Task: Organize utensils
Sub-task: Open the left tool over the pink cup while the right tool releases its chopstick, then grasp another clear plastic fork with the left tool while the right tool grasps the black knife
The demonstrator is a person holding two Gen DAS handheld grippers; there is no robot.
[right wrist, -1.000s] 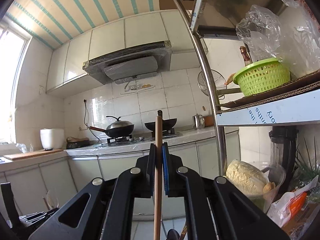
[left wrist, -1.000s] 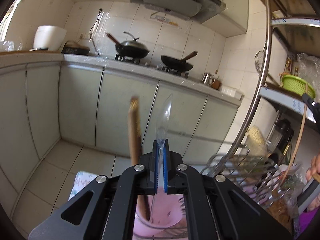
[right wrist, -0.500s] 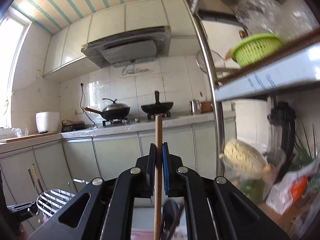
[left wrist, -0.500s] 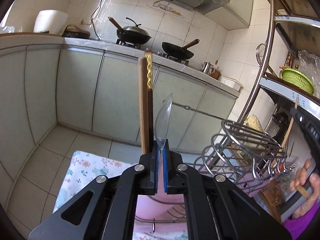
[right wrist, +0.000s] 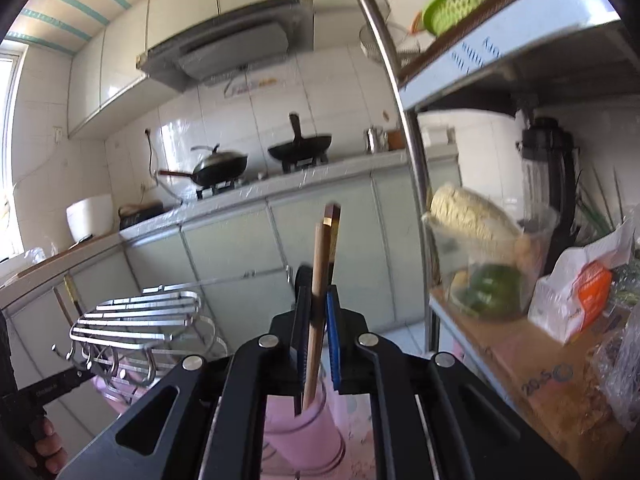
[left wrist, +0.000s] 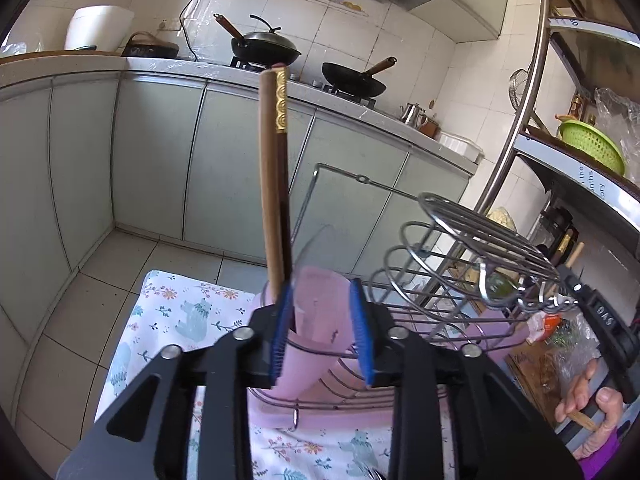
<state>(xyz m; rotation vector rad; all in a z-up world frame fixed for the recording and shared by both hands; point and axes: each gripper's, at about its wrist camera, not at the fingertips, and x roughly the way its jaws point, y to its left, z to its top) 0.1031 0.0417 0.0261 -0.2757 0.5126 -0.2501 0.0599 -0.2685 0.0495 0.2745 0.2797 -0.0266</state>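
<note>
- The left gripper (left wrist: 322,322) stands with its fingers spread wide over the pink cup (left wrist: 316,312), holding nothing.
- Two chopsticks (left wrist: 274,200) stand upright in that cup, a pale one and a dark one with a gold band, just left of the open jaws.
- A clear spoon (left wrist: 316,248) also seems to rest in the cup, its bowl faint against the cabinets; I judge it already dropped in.
- The right gripper (right wrist: 318,320) has its fingers a little apart around a pale wooden stick (right wrist: 316,296), whose lower end is down in the cup (right wrist: 298,428). Whether the pads pinch it or just bracket it, I cannot tell.
- A dark gold-banded chopstick (right wrist: 333,236) stands just behind that stick in the right view.
- The cup sits in the wire rack (left wrist: 460,256), which rests on a flowered cloth (left wrist: 180,312).
- So the job looks well along: several utensils are in the cup, and the right stick is almost placed.
- What else is left to sort, the views do not show.
</note>
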